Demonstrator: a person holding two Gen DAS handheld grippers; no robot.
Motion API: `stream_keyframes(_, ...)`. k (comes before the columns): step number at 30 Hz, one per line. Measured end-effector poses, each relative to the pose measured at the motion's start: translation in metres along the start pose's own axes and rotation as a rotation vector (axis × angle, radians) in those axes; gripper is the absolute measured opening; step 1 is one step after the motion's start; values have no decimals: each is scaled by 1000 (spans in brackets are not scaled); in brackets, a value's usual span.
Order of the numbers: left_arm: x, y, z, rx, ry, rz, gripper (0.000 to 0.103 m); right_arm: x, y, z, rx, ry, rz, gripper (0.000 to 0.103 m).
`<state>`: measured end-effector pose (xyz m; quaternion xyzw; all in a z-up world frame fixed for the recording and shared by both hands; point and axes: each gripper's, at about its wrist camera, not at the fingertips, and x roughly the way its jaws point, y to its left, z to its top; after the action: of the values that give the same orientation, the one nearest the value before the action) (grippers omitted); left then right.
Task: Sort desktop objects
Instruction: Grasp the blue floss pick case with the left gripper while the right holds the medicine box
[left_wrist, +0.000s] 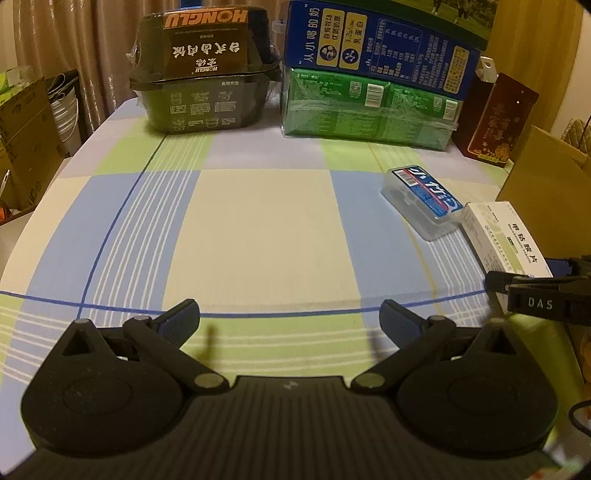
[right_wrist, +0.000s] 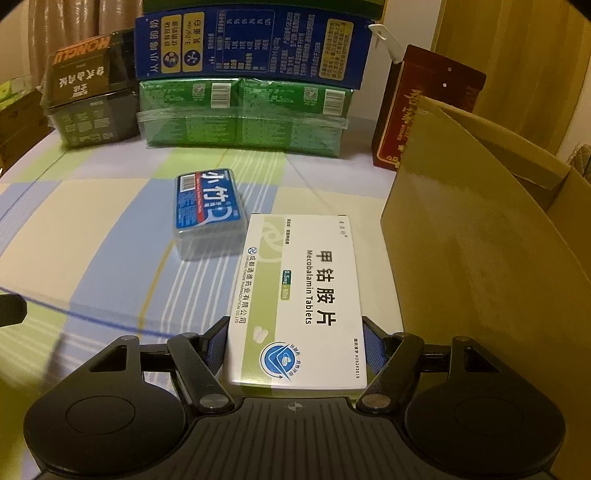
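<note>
**Tablet box clamped in right gripper, beside carton**

Tablet box (right_wrist: 299, 299): white and green, label up, clamped by its long sides between the blue pads (right_wrist: 372, 350) of the right gripper (right_wrist: 295, 350). Near end deep between the jaws; far end pointing at the back of the table. Whether resting on the cloth or lifted clear: cannot tell. Also visible at the right edge of the left wrist view (left_wrist: 506, 240), with a black finger of the right gripper (left_wrist: 532, 295) across its near end.

Floss case (right_wrist: 210, 214): clear plastic, blue label, flat on the cloth, just left of the tablet box's far end, apparently touching or nearly so at one corner.

Carton (right_wrist: 480, 236): brown cardboard, flaps up, just right of the tablet box.

Left gripper (left_wrist: 290, 314): jaws wide apart, nothing between them, above bare checked tablecloth (left_wrist: 258, 229), well left of both small items.

Back row, left to right: black food tub (left_wrist: 203, 74) with brown sleeve; blue milk box (left_wrist: 376, 44) stacked on shrink-wrapped green pack (left_wrist: 365, 110); dark red box (left_wrist: 498, 122) standing upright behind the carton
</note>
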<state>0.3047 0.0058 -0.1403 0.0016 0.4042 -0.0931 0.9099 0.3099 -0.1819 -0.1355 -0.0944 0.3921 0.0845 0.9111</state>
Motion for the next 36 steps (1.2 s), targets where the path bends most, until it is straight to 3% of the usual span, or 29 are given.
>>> stream_keyframes(7, 8, 5, 5, -10, 3, -5, 102, 15, -1, 13, -31, -16, -1, 68)
stream_keyframes(20, 8, 12, 4, -19, -8, 2, 102, 14, 38, 7, -137, -61, 130, 68)
stream_keyframes(23, 7, 14, 5, -22, -17, -2, 102, 13, 40, 5, -119, -60, 156, 68)
stream_keyframes(33, 17, 4, 19, -33, -41, -67, 102, 13, 13, 8, -7, -32, 90, 68)
stream_keyframes(36, 25, -7, 24, -17, -39, -90, 102, 13, 10, 8, -9, -34, 122, 68)
